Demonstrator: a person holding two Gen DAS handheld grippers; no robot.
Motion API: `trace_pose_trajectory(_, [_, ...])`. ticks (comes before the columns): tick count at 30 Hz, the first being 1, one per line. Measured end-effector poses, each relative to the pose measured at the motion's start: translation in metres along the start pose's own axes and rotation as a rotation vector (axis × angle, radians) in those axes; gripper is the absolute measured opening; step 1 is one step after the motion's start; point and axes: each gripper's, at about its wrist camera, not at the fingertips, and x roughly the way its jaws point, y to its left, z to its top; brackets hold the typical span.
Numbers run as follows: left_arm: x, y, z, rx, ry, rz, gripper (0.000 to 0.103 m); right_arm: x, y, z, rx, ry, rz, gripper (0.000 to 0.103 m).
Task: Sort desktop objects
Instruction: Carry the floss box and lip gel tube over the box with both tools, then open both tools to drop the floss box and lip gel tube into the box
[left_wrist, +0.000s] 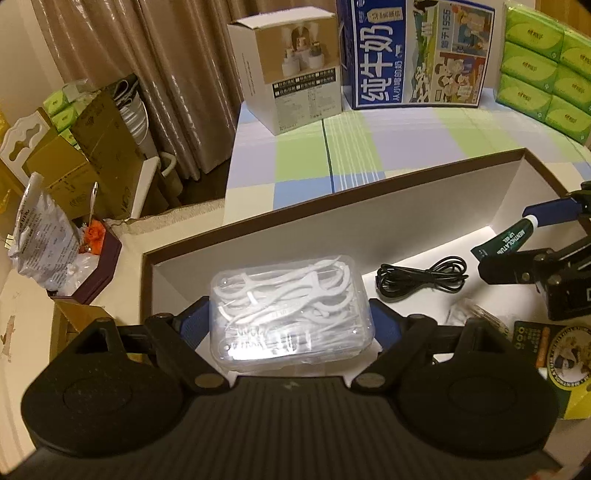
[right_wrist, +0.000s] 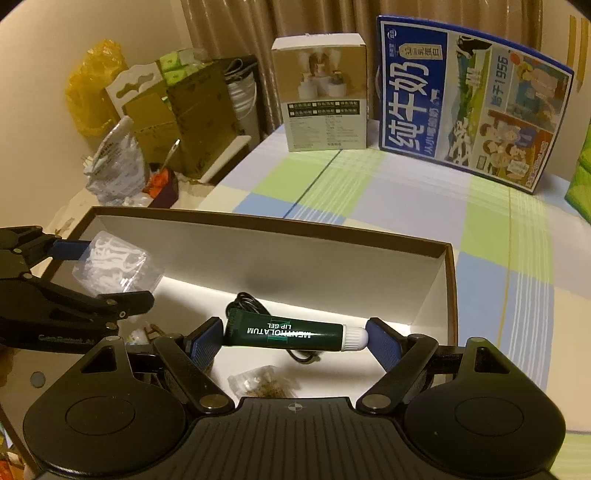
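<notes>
Over the open white cardboard tray with brown rim, both claws carry one item each; judged step: delivering picked desktop objects into the tray, release not yet done.

Left gripper, lower centre of the left wrist view: jaws spread wide, blue pads pressed on the two short sides of a clear plastic box of white floss picks. The box fills the gap and appears to hang above the tray's left end, not resting on the floor, though the exact clearance is hard to read. In the right wrist view the same box sits at the left edge, middle height.

Right gripper, lower centre of its own view: jaws also wide, pinching a dark green lip gel tube with white cap end to end, crimped end on the left pad, cap on the right pad. The tube lies level across the jaws, above a coiled black cable on the tray floor. A small clear packet with brownish contents lies nearer the camera.

Next move likely calls for lowering each item to a bare patch of tray floor, tube clear of the cable, then opening the jaws. The floss box needs its full footprint free beside the left wall.
</notes>
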Motion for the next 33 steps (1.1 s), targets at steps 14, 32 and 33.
trace_pose_trajectory(14, [0.041, -0.007, 0.005, 0.017, 0.070, -0.011, 0.086, 0.012, 0.001, 0.003, -0.073, -0.002, -0.045, 0.081])
trace_pose_trajectory(32, [0.037, 0.003, 0.010, -0.018, 0.064, -0.040, 0.088, 0.021, 0.001, 0.004, -0.185, 0.021, -0.069, 0.081])
trace_pose_trajectory(33, [0.036, 0.004, 0.010, -0.020, 0.064, -0.042, 0.088, 0.021, 0.001, 0.004, -0.191, 0.023, -0.071, 0.081])
